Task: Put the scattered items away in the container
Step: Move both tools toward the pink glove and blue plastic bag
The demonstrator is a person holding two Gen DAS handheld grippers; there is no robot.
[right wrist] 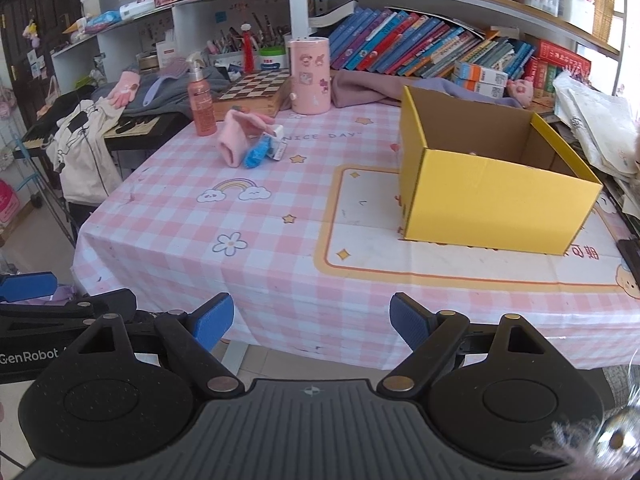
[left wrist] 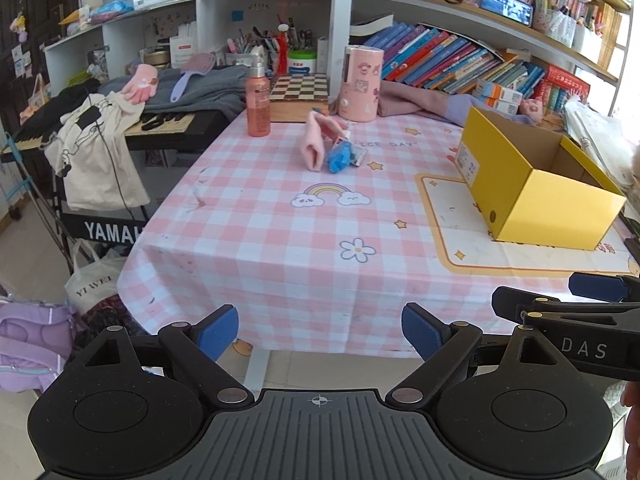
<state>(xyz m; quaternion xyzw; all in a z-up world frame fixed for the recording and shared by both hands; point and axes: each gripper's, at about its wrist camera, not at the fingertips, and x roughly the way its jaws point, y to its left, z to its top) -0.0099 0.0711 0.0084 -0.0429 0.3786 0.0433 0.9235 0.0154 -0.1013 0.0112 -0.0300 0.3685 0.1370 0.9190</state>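
Both sets of fingers, the left [left wrist: 320,330] and the right [right wrist: 312,322], stood wide apart with ribbed blue pads gripping nothing, short of the worktop [right wrist: 280,240] edge with its pink checked cloth. Mid-worktop lay a soft pink glove [right wrist: 234,140], a crumpled blue thing [right wrist: 256,154] and a small packet [right wrist: 278,148], touching. The open yellow cardboard box [right wrist: 492,204] stood well apart, rightward. Behind stood a pink bottle [right wrist: 202,108].

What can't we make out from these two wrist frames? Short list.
- yellow box: its floor is hidden by the near walls in both views, so its contents are unknown.
- small white item: too small to identify; the blue item overlaps it.
- pink cloth: folded, type unclear.
- right gripper and left gripper: both open, empty.
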